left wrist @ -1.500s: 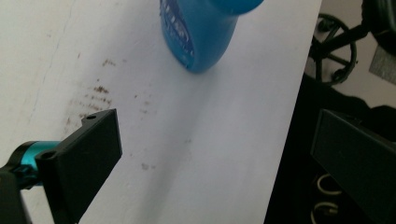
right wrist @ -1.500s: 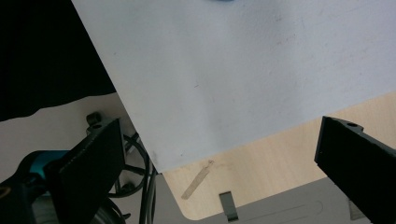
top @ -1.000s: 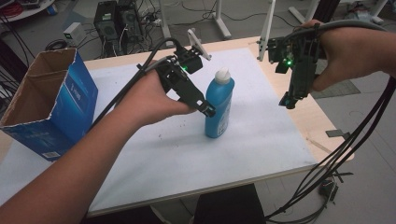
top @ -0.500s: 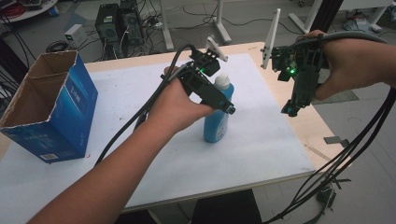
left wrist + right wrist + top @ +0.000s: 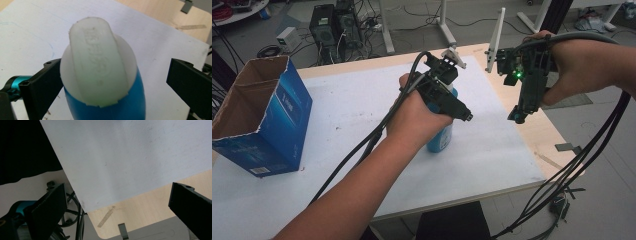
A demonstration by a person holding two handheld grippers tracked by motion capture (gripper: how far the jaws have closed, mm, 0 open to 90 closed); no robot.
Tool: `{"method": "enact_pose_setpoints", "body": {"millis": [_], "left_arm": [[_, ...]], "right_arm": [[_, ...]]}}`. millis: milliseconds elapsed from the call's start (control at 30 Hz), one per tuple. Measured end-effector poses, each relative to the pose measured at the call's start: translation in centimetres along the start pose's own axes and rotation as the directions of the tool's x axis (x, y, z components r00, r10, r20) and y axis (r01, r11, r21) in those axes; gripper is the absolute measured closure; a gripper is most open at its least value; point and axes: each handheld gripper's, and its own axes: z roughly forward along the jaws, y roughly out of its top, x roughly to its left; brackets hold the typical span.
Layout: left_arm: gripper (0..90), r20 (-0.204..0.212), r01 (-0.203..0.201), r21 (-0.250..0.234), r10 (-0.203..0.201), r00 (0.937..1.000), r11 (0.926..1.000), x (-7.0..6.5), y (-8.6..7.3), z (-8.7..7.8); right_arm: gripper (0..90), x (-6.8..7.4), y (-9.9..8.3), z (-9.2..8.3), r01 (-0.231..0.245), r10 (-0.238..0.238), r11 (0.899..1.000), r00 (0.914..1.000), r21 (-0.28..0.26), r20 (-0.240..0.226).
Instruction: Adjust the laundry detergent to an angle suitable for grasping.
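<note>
The left tongs (image 5: 110, 87) are spread wide around the white cap (image 5: 98, 60) of the upright blue bottle (image 5: 441, 137) mid-counter (image 5: 337, 115), gripping nothing. An off-centre closure could tip it. The right tongs (image 5: 120, 207) are held wide apart, empty.

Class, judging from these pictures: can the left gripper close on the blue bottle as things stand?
Probably yes: the left gripper is open with its jaws either side of the blue bottle below its white cap, nothing between.

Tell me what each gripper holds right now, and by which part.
Nothing is held. The left gripper is open around the blue bottle below its white cap. The right gripper is open over the table edge.
</note>
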Motion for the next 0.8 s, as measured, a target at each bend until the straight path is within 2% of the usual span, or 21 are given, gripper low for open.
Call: {"method": "enact_pose_setpoints", "body": {"millis": [33,133,433,533,800], "left_arm": [[1.8,0.0,0.0,0.0,0.0,1.0,1.0,0.0,0.0,0.0],[1.8,-0.037,-0.001,0.0,0.001,0.9993,1.0,0.0,0.0,0.4],[3.8,-0.04,-0.001,0.022,0.002,0.9992,0.9998,0.0,0.0,0.8],[12.5,-0.019,0.002,0.019,-0.002,0.9998,0.9998,0.1,0.0,0.8],[16.7,-0.031,-0.001,0.036,0.002,0.9995,0.9993,0.3,-0.1,1.0]], "right_arm": [[1.2,0.0,0.0,0.0,0.0,0.0,1.0,1.0,0.0,0.0],[1.2,0.0,-0.1,-0.1,0.002,-0.002,1.0,1.0,-0.001,0.003],[1.2,0.0,-0.1,-0.1,0.003,-0.003,1.0,1.0,-0.003,0.002],[1.2,0.0,-0.1,0.0,0.003,-0.003,1.0,1.0,-0.008,0.003],[1.2,0.0,0.0,0.0,0.0,0.0,1.0,1.0,-0.003,0.004]]}}
